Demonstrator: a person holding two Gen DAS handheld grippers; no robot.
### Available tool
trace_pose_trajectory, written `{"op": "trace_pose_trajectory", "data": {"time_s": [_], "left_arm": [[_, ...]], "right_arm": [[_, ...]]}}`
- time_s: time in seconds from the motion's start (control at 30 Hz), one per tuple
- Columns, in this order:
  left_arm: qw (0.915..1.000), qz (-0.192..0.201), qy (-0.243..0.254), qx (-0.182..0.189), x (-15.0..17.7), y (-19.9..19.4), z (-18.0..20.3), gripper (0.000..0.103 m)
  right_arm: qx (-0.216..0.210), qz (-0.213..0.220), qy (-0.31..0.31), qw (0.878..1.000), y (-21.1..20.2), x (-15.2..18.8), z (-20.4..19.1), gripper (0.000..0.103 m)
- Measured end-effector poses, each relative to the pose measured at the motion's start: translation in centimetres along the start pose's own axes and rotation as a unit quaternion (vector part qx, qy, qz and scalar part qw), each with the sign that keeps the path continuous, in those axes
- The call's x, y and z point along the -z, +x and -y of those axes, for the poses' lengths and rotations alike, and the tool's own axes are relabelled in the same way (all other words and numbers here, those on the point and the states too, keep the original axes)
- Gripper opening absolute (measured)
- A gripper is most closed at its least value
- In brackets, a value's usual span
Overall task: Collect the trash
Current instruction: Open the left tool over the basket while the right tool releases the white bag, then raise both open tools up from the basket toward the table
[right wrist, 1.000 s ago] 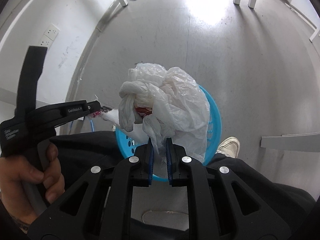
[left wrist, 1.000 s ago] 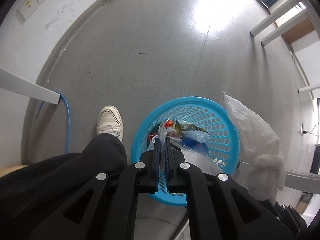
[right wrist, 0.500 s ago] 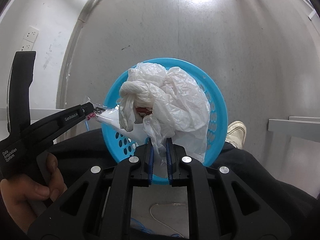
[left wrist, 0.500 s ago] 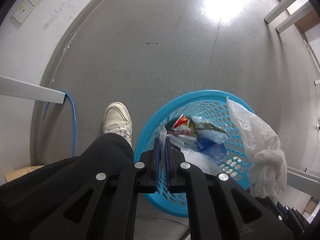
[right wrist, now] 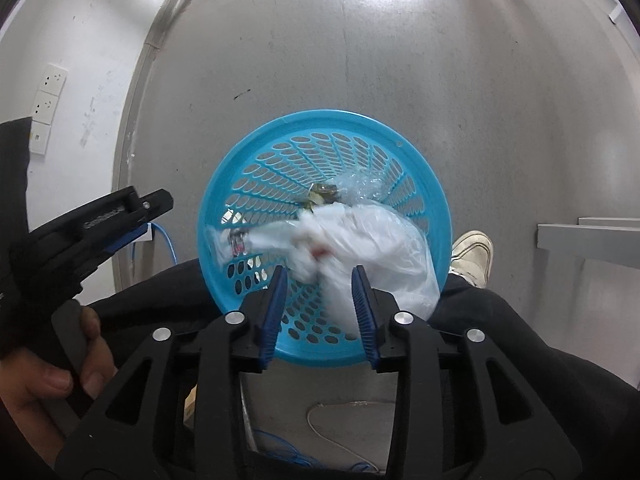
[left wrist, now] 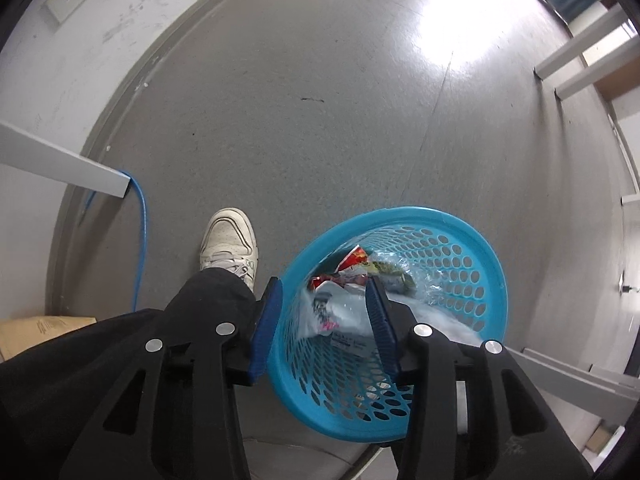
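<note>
A blue perforated basket stands on the grey floor under both grippers. My left gripper hangs over its near rim with jaws opening; a clear wrapper lies loose below them among snack wrappers. My right gripper is also opening, and the crumpled white plastic bag, blurred, lies in the basket free of its pads. The left gripper shows from the side in the right wrist view, held by a hand.
The person's black trouser legs and a white shoe flank the basket. A blue cable runs by a white table leg near the wall. White furniture legs stand farther off; cables lie on the floor close by.
Both grippers lowered to the basket and opened. The white bag left the right jaws and dropped into the basket; the clear wrapper left the left jaws and fell in too.
</note>
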State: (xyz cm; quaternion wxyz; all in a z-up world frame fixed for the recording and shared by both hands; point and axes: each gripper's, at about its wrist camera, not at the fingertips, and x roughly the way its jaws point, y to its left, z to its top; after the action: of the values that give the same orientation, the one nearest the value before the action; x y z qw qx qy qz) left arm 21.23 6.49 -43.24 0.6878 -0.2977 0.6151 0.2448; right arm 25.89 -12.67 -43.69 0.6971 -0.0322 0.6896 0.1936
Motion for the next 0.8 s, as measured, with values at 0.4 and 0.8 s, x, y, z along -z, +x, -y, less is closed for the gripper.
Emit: {"op": "trace_pose_trajectory", "data": {"time_s": [0.4, 0.8], "left_arm": [[0.9994, 0.006, -0.010, 0.033, 3.3, -5.5, -3.1, 0.046], [0.9887, 0.115, 0.085, 0.044, 9.1, -14.1, -3.2, 0.053]], "right_arm": [[0.007, 0.049, -0.046, 0.998, -3.8, 2.5, -1.4, 0.040], [0.009, 0.132, -0.120, 0.984, -10.7, 9.2, -3.6, 0.049]]}}
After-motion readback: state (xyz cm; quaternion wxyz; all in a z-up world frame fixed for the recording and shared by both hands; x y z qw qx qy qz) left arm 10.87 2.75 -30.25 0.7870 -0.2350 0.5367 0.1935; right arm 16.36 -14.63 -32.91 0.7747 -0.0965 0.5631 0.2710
